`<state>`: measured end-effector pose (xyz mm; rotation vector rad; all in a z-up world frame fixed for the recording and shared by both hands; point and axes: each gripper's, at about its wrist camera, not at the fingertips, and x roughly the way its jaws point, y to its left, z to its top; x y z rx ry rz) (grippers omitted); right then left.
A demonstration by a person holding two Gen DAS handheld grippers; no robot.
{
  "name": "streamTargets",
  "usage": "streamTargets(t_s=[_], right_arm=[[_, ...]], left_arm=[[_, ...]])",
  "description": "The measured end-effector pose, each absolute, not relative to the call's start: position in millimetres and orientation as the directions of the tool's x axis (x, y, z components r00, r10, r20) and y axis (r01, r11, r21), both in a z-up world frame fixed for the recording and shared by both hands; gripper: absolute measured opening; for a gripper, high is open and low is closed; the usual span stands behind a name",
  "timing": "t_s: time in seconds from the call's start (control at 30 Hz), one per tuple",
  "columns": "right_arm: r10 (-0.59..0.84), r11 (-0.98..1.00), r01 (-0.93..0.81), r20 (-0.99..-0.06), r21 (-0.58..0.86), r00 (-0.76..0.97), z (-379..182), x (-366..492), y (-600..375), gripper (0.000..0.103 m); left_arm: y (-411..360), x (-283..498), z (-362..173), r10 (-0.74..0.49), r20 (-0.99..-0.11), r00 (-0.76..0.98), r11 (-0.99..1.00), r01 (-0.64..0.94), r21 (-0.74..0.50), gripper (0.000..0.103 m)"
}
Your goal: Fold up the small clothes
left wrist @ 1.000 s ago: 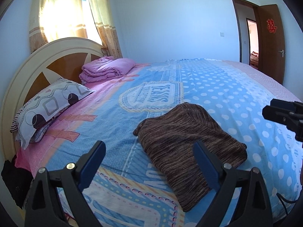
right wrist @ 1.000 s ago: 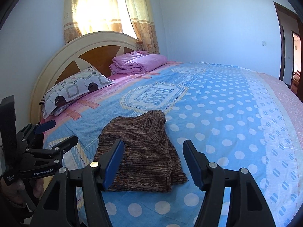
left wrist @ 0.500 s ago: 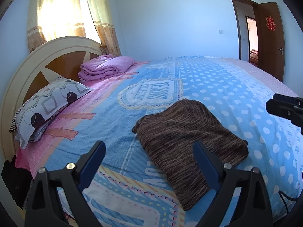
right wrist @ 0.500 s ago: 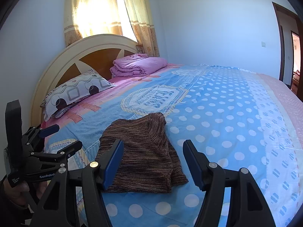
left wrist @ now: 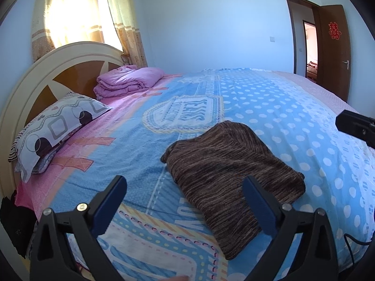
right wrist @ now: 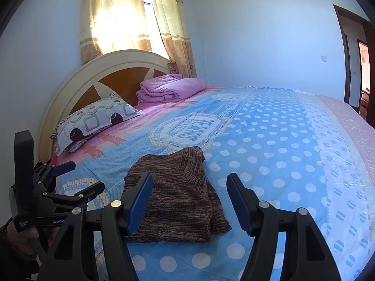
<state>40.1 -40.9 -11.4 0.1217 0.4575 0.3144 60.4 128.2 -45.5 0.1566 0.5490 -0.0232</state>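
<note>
A brown knitted garment [left wrist: 225, 171] lies folded flat on the blue dotted bedspread [left wrist: 281, 107] near the bed's front edge; it also shows in the right wrist view [right wrist: 173, 192]. My left gripper [left wrist: 185, 201] is open and empty, held above the bed just in front of the garment. My right gripper [right wrist: 189, 199] is open and empty, held over the garment's near side without touching it. The left gripper also shows at the left of the right wrist view [right wrist: 75, 175].
A patterned pillow [left wrist: 56, 128] and a folded pink quilt [left wrist: 126, 79] lie by the round headboard [left wrist: 30, 86]. A curtained window [right wrist: 126, 23] is behind it. An open brown door [left wrist: 332, 49] stands at the far right. Dark cloth [left wrist: 16, 222] hangs at the bed's left corner.
Both grippers have drawn back and risen slightly from the garment, staying open. The garment has not moved.
</note>
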Motion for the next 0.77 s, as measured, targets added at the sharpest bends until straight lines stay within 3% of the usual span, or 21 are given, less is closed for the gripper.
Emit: streamTargets(t_s=[0.37,0.77], right_arm=[[0.329,0.942,-0.275,-0.380,0.190,0.865,-8.8,34.6,-40.8,0.067],[0.350,0.936,-0.305,-0.394,0.173,0.850,-14.6,33.7,-29.1,0.067]], left_arm=[[141.3,59.9,-35.3,0.058,-0.483,0.874,0.992,0.005,0.127,0.103],[152.3,67.6,-45.0,0.059,-0.513,0.856,0.994,-0.005,0.107,0.103]])
